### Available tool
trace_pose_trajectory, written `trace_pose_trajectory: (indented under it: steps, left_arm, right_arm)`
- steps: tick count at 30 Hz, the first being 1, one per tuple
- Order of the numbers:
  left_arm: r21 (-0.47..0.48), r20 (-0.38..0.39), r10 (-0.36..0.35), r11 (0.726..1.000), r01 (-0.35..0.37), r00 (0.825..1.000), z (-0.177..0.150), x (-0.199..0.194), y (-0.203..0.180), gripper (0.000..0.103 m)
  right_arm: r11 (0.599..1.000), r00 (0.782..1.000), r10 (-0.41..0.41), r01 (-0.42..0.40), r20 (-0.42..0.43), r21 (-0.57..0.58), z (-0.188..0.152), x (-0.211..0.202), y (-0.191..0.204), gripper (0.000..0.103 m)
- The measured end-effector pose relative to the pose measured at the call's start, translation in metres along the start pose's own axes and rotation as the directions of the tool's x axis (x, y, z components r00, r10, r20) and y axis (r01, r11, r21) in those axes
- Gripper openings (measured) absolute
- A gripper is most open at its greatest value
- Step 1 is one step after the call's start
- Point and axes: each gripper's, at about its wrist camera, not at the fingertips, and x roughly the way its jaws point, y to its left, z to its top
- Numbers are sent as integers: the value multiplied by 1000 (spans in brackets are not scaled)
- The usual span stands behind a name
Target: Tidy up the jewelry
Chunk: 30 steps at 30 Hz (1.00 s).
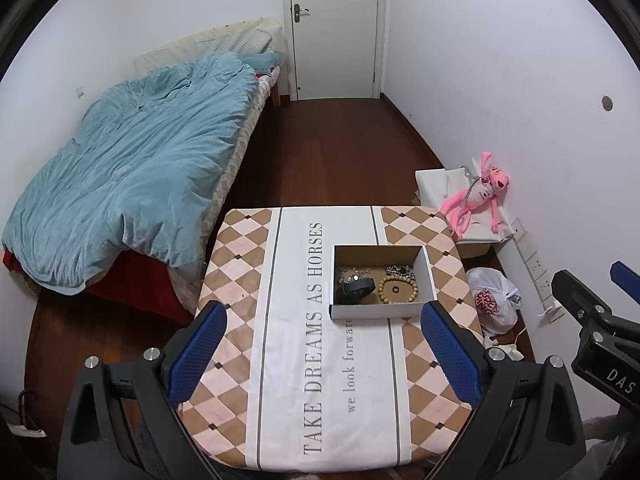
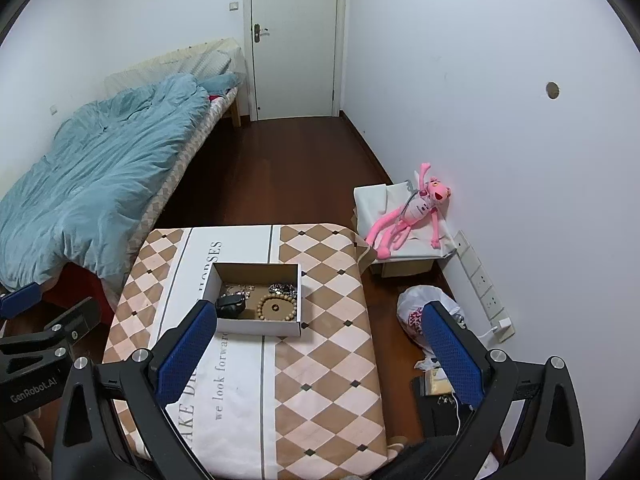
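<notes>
Left gripper [image 1: 322, 344] spread wide, nothing between its blue-padded fingers [image 1: 198, 354], hanging above the near half of the table [image 1: 236, 280] at the bottom of the left wrist view. Right gripper [image 2: 316, 354] likewise spread wide and empty, low in the right wrist view, one finger over the tablecloth, the other out past the table's right edge above the floor [image 2: 288, 168].

Just beyond the left fingertips, right of frame centre: an open cardboard box [image 1: 380, 314] resting on the white band of the cloth. Inside, a wooden bead bracelet [image 1: 398, 289] in the lower right corner, a dark glittery piece [image 1: 400, 269] just above it at upper right, a black object [image 1: 356, 289] at lower left, and small shiny bits [image 1: 352, 276] at upper left, too small to identify. Same box [image 2: 260, 326] near centre of the right wrist view, just past the left finger's tip.

Further out: bed with a blue duvet [image 1: 132, 176] filling the left of the frame, a white door [image 1: 334, 28] at top centre, a pink plush toy [image 2: 412, 210] against the wall at right, a white plastic bag [image 2: 416, 306] on the floor below it, a power strip [image 2: 484, 280] along the wall base.
</notes>
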Motion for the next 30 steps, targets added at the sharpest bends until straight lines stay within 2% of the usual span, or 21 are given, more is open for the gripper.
trace_pose_trajectory:
  steps: [4, 12, 30]
  left_arm:
    - [-11, -18, -16, 1000, 16, 1000, 11, 11, 0, 99]
    - [-21, -69, 4, 1000, -6, 998, 23, 42, 3, 99]
    - [7, -104, 5, 1000, -4, 995, 21, 60, 0, 99]
  right_arm:
    - [1000, 1000, -4, 4, -24, -5, 12, 19, 2, 103]
    - [1000, 996, -3, 2, -91, -8, 24, 57, 3, 103]
    - [999, 987, -3, -4, -161, -43, 18, 83, 11, 103]
